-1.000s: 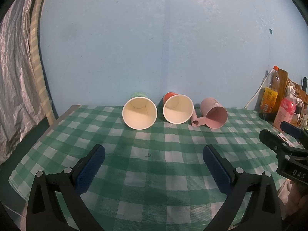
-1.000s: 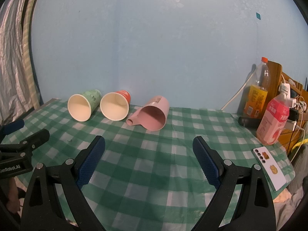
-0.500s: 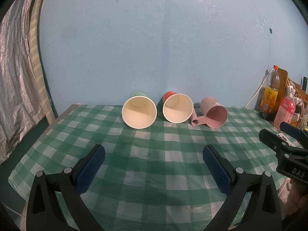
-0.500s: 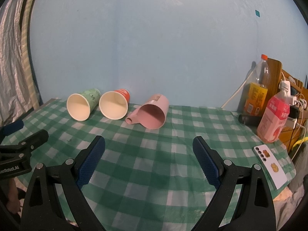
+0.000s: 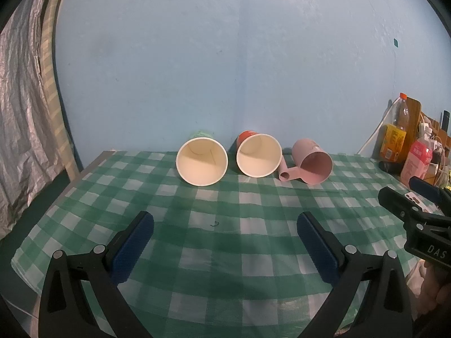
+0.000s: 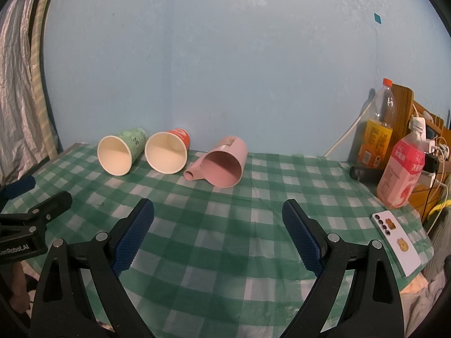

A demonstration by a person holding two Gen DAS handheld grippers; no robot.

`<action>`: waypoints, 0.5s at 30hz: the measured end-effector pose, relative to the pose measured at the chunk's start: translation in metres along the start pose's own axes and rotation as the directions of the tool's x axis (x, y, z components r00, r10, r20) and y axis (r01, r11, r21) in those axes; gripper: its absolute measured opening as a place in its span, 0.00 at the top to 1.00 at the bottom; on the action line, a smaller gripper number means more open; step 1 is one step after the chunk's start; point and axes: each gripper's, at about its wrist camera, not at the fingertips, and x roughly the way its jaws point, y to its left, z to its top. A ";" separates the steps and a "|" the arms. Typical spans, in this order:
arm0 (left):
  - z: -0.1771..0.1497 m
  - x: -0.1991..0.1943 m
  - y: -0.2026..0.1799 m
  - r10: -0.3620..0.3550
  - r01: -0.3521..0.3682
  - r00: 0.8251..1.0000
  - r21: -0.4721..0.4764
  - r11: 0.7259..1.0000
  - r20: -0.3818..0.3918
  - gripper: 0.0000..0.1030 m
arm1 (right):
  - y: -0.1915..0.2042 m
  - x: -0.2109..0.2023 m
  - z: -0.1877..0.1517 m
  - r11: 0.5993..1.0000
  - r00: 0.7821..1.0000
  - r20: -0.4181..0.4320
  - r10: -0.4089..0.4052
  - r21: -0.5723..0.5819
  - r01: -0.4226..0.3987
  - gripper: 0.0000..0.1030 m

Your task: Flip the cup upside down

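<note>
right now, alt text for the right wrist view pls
Three cups lie on their sides on a green checked tablecloth: green paper cup, red paper cup, pink plastic handled mug. The open right hand-held gripper hovers short of them.

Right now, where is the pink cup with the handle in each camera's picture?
Left wrist view: the pink cup lies on its side, right of centre, last in the row, at the far edge of the checked tablecloth.
Right wrist view: the pink cup lies near the middle, mouth toward the camera.
Shared landmark: the red paper cup lies just left of it in both.
</note>
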 end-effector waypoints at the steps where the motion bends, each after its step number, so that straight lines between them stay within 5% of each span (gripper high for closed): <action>1: -0.001 -0.001 0.000 -0.001 0.001 1.000 0.000 1.000 0.000 0.00 | 0.000 0.000 0.000 1.000 1.000 0.000 -0.001 0.000 0.001 0.11; 15: 0.025 0.012 -0.012 -0.038 0.039 0.995 0.013 0.999 -0.097 0.00 | -0.020 0.013 0.012 0.998 0.997 -0.059 0.054 0.045 -0.051 0.11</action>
